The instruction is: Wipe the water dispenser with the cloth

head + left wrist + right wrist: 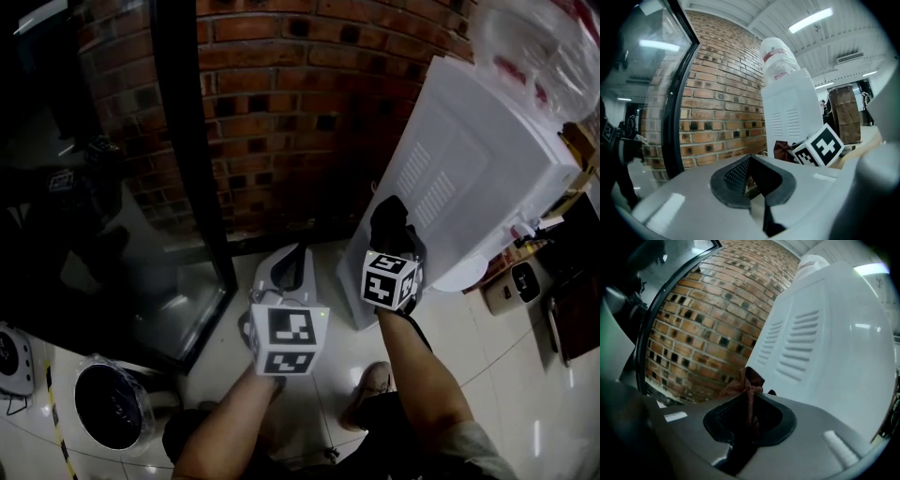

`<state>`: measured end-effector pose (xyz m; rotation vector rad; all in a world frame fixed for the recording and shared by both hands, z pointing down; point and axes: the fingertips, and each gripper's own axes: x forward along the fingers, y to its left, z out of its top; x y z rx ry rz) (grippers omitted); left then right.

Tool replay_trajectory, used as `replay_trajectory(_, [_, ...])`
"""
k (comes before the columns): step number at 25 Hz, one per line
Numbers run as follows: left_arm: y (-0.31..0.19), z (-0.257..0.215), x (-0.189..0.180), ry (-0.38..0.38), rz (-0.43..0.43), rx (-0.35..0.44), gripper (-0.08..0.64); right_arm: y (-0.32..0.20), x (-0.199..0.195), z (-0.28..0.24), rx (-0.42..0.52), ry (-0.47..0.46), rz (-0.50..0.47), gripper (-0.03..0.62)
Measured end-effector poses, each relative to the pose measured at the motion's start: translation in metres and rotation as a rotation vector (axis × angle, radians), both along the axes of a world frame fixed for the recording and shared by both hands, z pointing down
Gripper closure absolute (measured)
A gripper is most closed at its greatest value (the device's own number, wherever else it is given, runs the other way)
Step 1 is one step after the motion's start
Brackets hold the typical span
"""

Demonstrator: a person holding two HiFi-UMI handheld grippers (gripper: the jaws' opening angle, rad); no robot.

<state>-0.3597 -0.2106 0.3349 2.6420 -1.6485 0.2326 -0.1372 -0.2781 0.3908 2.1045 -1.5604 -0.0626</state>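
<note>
The white water dispenser (469, 159) stands at the right against the brick wall, its vented back panel toward me and a clear bottle (534, 47) on top. My right gripper (392, 242) is shut on a dark reddish cloth (389, 220) that lies against the lower back panel. In the right gripper view the cloth (747, 380) bunches out of the jaws just before the dispenser (825, 348). My left gripper (289, 267) hangs lower left of it, away from the dispenser, jaws together with nothing in them. In the left gripper view the cloth (780, 150) sits at the dispenser's (787, 108) base.
A brick wall (300, 112) runs behind, with a black-framed glass door (187, 141) to its left. On the tiled floor sit a round black and white object (112, 403) and a beige device (511, 286) beside the dispenser. The person's shoe (370, 394) is below the grippers.
</note>
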Motion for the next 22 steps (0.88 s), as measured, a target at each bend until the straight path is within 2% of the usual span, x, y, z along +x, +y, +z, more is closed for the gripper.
replay_trajectory(6, [-0.002, 0.027, -0.014, -0.058, -0.003, -0.039, 0.56, 0.003, 0.008, 0.082, -0.145, -0.047, 0.045, 0.532])
replay_trajectory(10, [-0.005, 0.055, -0.022, -0.106, -0.001, -0.079, 0.56, 0.0, 0.011, 0.117, -0.204, -0.065, 0.073, 0.532])
replay_trajectory(16, [-0.011, 0.082, -0.027, -0.107, 0.005, -0.139, 0.56, -0.003, 0.012, 0.168, -0.313, -0.057, 0.082, 0.532])
replay_trajectory(22, [-0.012, 0.086, -0.024, -0.116, 0.022, -0.142, 0.56, 0.005, 0.012, 0.213, -0.438, -0.032, 0.057, 0.532])
